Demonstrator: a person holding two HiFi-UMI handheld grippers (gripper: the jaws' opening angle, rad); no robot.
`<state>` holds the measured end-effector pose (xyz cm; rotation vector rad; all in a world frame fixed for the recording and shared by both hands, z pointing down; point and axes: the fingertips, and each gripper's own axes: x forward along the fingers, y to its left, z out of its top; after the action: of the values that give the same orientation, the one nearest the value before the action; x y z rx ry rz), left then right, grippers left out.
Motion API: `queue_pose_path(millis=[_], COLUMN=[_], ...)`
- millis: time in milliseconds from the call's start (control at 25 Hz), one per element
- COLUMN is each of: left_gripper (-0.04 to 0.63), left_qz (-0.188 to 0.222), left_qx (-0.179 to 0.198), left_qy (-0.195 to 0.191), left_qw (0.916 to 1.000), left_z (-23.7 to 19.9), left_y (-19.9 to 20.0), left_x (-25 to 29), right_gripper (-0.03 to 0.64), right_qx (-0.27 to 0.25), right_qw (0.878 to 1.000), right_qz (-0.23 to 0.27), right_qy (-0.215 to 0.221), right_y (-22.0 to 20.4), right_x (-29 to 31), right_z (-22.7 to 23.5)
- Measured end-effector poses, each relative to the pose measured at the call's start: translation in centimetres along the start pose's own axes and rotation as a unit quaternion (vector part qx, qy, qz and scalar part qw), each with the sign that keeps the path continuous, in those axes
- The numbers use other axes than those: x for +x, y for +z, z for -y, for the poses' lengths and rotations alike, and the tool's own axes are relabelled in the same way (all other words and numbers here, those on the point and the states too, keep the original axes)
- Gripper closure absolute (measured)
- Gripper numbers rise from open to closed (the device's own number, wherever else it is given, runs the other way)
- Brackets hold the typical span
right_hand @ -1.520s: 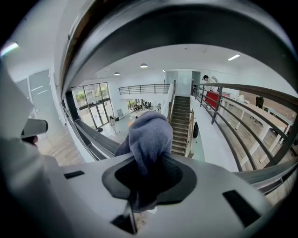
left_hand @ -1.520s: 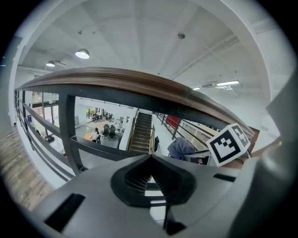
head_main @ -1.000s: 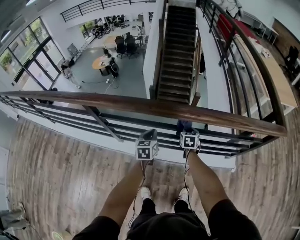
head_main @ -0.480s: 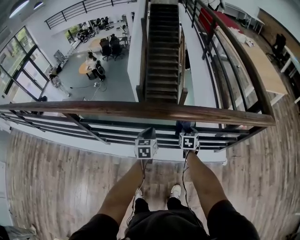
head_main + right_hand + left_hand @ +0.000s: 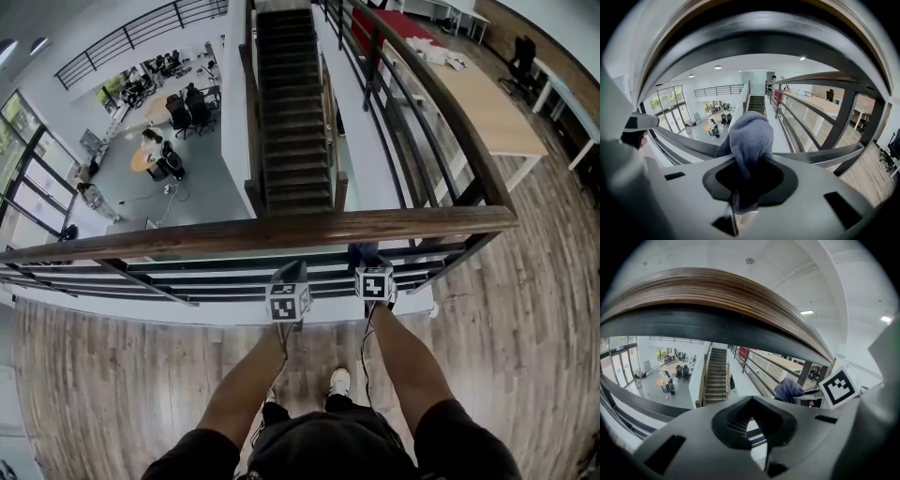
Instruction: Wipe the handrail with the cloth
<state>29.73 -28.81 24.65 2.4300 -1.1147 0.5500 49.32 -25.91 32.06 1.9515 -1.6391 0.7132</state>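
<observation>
Cloth (image 5: 749,136) held below the handrail (image 5: 281,232); wiping seems not yet begun.
It is clamped in the right gripper (image 5: 740,197); the left gripper (image 5: 757,437) is closed, empty.

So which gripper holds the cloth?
The right gripper: its jaws pinch the grey-blue cloth, while the left gripper is shut on nothing.

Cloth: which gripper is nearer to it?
Right. The right gripper has its jaws shut on the cloth, below the handrail; the left gripper is beside it, clear of the cloth.
</observation>
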Motion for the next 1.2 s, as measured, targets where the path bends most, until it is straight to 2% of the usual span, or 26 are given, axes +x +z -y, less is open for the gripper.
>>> queue_pose_path(millis=[160, 360, 600, 800, 960, 1040, 1200], left_gripper=[0.592, 0.592, 0.592, 0.592, 0.592, 0.592, 0.592], left_qz=[-0.002, -0.012, -0.03, -0.035, -0.038, -0.039, -0.039], left_qx=[0.023, 0.038, 0.055, 0.077, 0.084, 0.084, 0.081], left_qy=[-0.005, -0.035, -0.069, -0.101, -0.12, -0.126, -0.127], left_qw=[0.9997, 0.9986, 0.9956, 0.9913, 0.9885, 0.9877, 0.9879], left_z=[3.7, 8.9, 14.8, 19.0, 21.1, 21.5, 20.9], left_y=[0.4, 0.5, -0.6, -0.7, -0.5, -0.8, -1.8], left_x=[1.9, 4.5, 6.9, 8.4, 8.7, 8.6, 8.6], right_gripper=[0.538, 0.552, 0.56, 0.56, 0.56, 0.56, 0.56], right_qx=[0.0, 0.001, 0.033, 0.053, 0.078, 0.093, 0.091], right_qw=[1.0, 0.999, 0.999, 0.995, 0.99, 0.987, 0.986], right_qz=[0.003, -0.029, 0.018, 0.028, 0.006, -0.002, -0.004], right_qy=[-0.01, -0.026, -0.032, -0.077, -0.118, -0.128, -0.142], right_y=[-0.2, -2.6, -3.3, -3.0, -3.5, -4.0, -4.6], right_x=[-1.2, -2.2, -4.1, -4.9, -5.6, -5.7, -5.5], right_z=[4.8, 10.1, 15.9, 22.3, 28.0, 30.2, 32.9])
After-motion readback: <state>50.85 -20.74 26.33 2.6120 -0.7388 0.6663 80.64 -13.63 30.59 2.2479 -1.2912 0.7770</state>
